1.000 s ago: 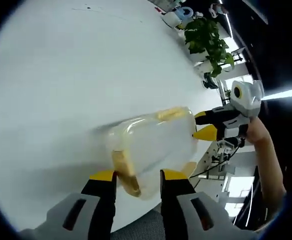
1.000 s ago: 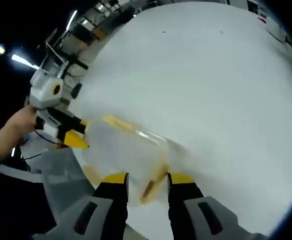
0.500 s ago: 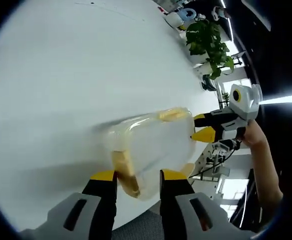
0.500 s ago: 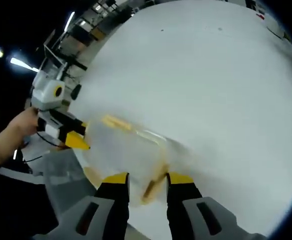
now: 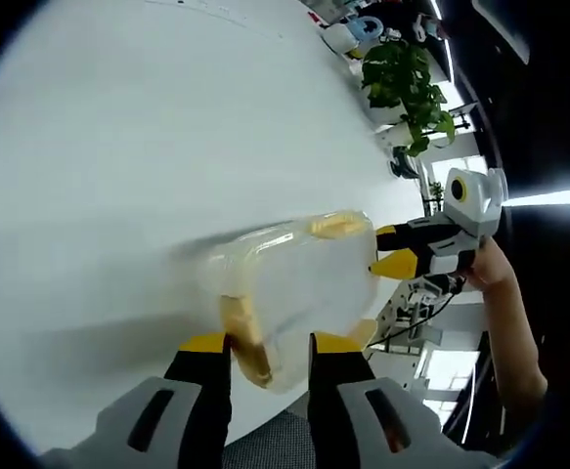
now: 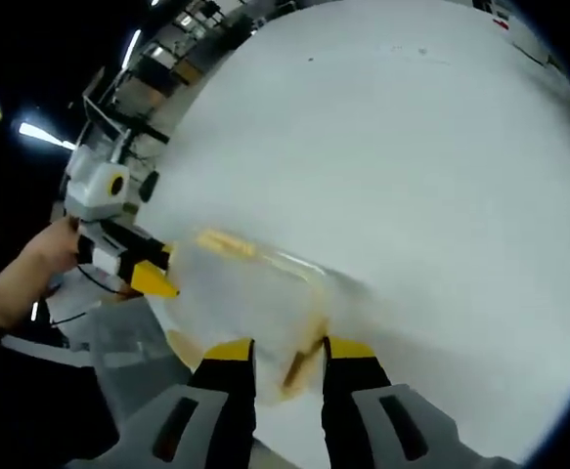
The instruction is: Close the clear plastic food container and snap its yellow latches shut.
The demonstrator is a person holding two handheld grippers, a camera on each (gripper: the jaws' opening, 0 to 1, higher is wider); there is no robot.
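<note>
In the left gripper view, the left claw [image 5: 268, 342] pinches a yellow latch [image 5: 241, 337] on the clear box [image 5: 299, 278], low in the middle on the white desk [image 5: 118, 147]. In the right gripper view, the right claw [image 6: 286, 347] pinches the other latch [image 6: 299, 362] at the bottom middle. I think the latches are being snapped; next, squeeze until both click.

Clear lidded container [image 5: 299, 283] on white table, yellow latches [image 5: 335, 225] at its sides

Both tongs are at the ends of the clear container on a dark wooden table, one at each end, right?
Not quite: the table is white, not dark wood, as the left gripper view shows. Otherwise yes: left tongs and right tongs are at opposite ends of the clear container.
</note>
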